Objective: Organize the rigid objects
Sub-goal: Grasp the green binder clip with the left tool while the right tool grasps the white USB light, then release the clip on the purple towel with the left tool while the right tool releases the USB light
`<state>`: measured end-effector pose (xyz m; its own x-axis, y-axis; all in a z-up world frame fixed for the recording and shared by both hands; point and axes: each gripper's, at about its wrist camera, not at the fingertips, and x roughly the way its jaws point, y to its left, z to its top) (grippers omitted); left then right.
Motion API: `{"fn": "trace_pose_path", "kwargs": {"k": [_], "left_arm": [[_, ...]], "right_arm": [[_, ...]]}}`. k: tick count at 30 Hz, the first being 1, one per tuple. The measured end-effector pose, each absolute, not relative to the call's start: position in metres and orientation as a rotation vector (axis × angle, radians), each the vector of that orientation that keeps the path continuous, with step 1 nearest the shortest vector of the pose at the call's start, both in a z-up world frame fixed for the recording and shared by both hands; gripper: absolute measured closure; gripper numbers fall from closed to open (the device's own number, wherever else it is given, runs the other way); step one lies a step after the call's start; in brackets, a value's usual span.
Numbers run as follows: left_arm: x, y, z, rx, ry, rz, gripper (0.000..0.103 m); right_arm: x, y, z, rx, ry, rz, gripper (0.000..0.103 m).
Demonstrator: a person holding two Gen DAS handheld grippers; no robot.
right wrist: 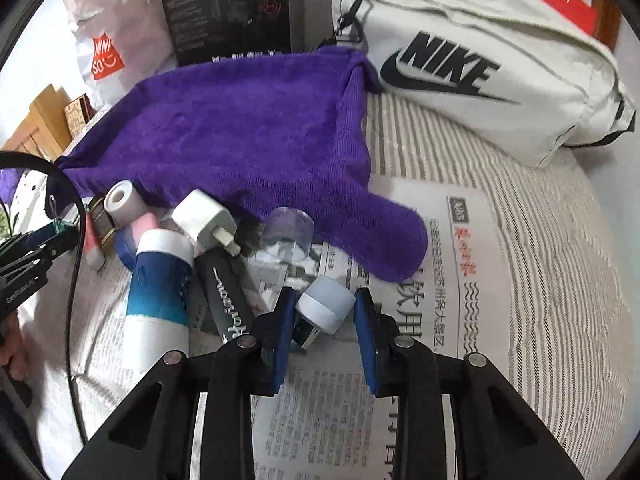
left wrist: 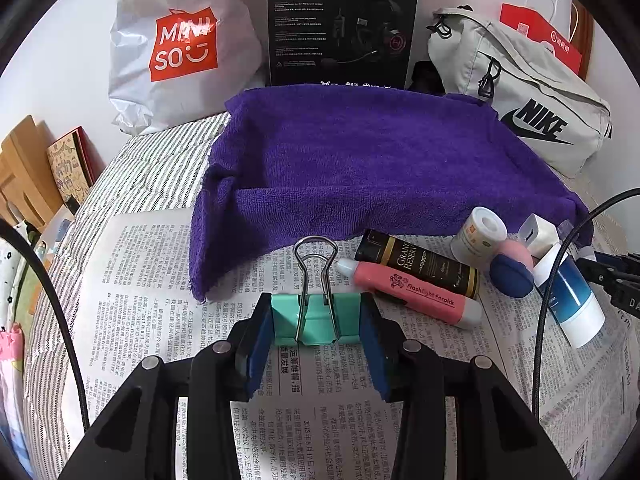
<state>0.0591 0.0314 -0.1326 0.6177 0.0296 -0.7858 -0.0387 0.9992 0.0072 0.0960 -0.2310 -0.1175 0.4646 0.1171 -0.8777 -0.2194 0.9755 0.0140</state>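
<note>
My left gripper [left wrist: 316,314] is shut on a mint-green binder clip [left wrist: 286,320], its wire handle standing up, above the newspaper [left wrist: 140,280]. In the right wrist view my right gripper [right wrist: 325,302] has its blue pads against a small bottle with a pale blue cap [right wrist: 326,306], lying tilted on the paper. Beside it lie a blue-and-white bottle [right wrist: 160,288], a black tube [right wrist: 226,292], a white charger plug [right wrist: 200,220] and a clear cap [right wrist: 288,232]. A pink tube [left wrist: 416,296], a black-and-gold tube [left wrist: 420,264] and a white roll [left wrist: 478,236] lie by the purple towel [left wrist: 360,160].
Behind the towel stand a white Miniso bag [left wrist: 180,52], a black headset box [left wrist: 344,28] and a grey Nike bag [left wrist: 532,112]. Striped bedding [right wrist: 540,260] lies under the newspaper. Black cables [left wrist: 60,312] hang at both sides. Wooden boards [left wrist: 20,176] lean at the far left.
</note>
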Motion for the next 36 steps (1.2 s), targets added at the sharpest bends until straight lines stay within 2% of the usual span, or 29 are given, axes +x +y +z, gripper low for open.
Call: {"fn": "trace_pose_path", "kwargs": {"k": [19, 36], "left_arm": [[0.049, 0.032, -0.124, -0.023, 0.942, 0.017, 0.064], [0.050, 0.060, -0.053, -0.047, 0.861, -0.010, 0.064]], "right_arm": [[0.085, -0.249, -0.099, -0.044, 1.050, 0.201, 0.074], [0.106, -0.238, -0.042, -0.051, 0.926, 0.248, 0.074]]}}
